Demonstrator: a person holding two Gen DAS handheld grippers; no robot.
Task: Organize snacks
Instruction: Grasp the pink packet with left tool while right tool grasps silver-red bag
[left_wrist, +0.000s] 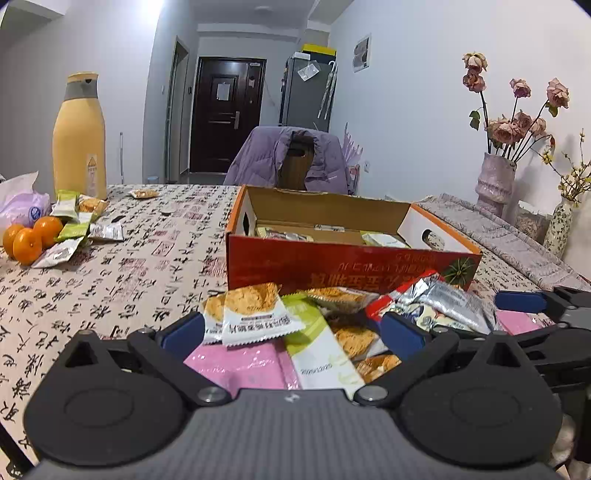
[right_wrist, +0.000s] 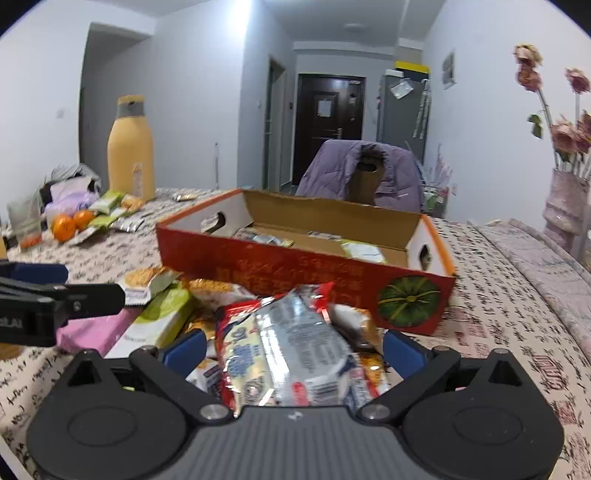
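A pile of snack packets lies on the table in front of a red cardboard box (left_wrist: 343, 262) (right_wrist: 295, 266), which holds several packets. My left gripper (left_wrist: 291, 332) is open low over the left of the pile. A white and orange cracker packet (left_wrist: 251, 314), a green and white packet (left_wrist: 317, 343) and a pink packet (left_wrist: 240, 365) lie between its blue pads (left_wrist: 183, 330). My right gripper (right_wrist: 293, 350) is open too, with a red and silver packet (right_wrist: 288, 347) lying between its fingers. Each gripper shows at the edge of the other's view: the right gripper (left_wrist: 524, 301), the left gripper (right_wrist: 37, 291).
A tall yellow bottle (left_wrist: 79, 136), oranges (left_wrist: 27, 236) and more loose packets (left_wrist: 74, 221) sit at the far left of the calligraphy-print tablecloth (left_wrist: 147, 266). A chair with a purple jacket (left_wrist: 291, 158) stands behind the box. Vases of dried flowers (left_wrist: 495, 181) line the right.
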